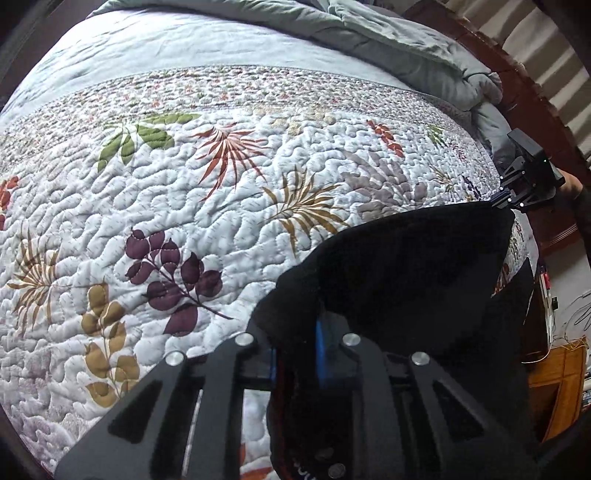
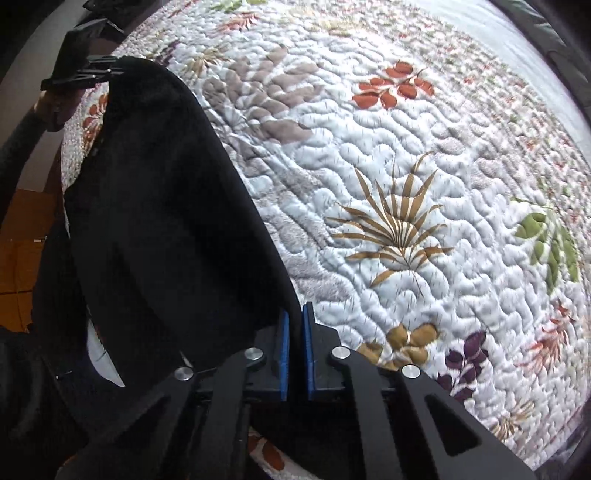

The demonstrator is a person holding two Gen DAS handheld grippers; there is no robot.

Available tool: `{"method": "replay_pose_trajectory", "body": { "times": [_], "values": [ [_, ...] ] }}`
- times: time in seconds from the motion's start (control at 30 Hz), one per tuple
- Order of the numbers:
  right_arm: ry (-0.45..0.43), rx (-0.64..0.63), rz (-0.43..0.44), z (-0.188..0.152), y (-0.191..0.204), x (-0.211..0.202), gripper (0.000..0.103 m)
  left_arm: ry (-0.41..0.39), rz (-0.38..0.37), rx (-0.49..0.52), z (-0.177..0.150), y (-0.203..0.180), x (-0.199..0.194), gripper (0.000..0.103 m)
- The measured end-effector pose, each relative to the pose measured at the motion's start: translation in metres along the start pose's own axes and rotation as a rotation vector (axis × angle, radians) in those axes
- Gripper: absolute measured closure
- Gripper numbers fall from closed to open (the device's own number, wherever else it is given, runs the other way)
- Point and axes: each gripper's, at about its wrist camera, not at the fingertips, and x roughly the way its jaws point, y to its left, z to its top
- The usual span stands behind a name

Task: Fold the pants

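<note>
A pair of black pants [image 1: 406, 266] hangs stretched between my two grippers above the bed. At the bottom of the left wrist view, my left gripper [image 1: 295, 332] is shut on one end, with dark cloth bunched over its blue pads [image 1: 320, 347]. My right gripper [image 1: 496, 201] pinches the far corner at the right edge. In the right wrist view the pants [image 2: 159, 221] fill the left side. There my right gripper [image 2: 295, 314] has its blue pads almost together on the cloth's edge, and my left gripper [image 2: 107, 72] grips the top corner.
A quilted bedspread [image 1: 184, 184] with leaf prints covers the bed below. A grey-green duvet [image 1: 369, 29] is bunched along the far side by the dark wooden bed frame [image 1: 517, 92]. An orange wooden cabinet [image 1: 557, 380] stands off the bed. A hand [image 2: 55, 107] holds the left gripper.
</note>
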Motion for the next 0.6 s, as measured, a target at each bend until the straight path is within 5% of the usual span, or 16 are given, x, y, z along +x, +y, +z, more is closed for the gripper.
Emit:
{"method": "replay_pose_trajectory", "body": {
  "times": [0.3,0.6],
  "values": [
    [-0.133,-0.038,-0.114,-0.071,0.091,-0.062,0.096,-0.136,-0.019,0.074,-0.043,-0.056,-0.082,0.090],
    [-0.212,-0.063,-0.281,-0.139,0.198,-0.051,0.096,-0.200,-0.036,0.108,-0.135,-0.088,-0.120,0.089]
  ]
}}
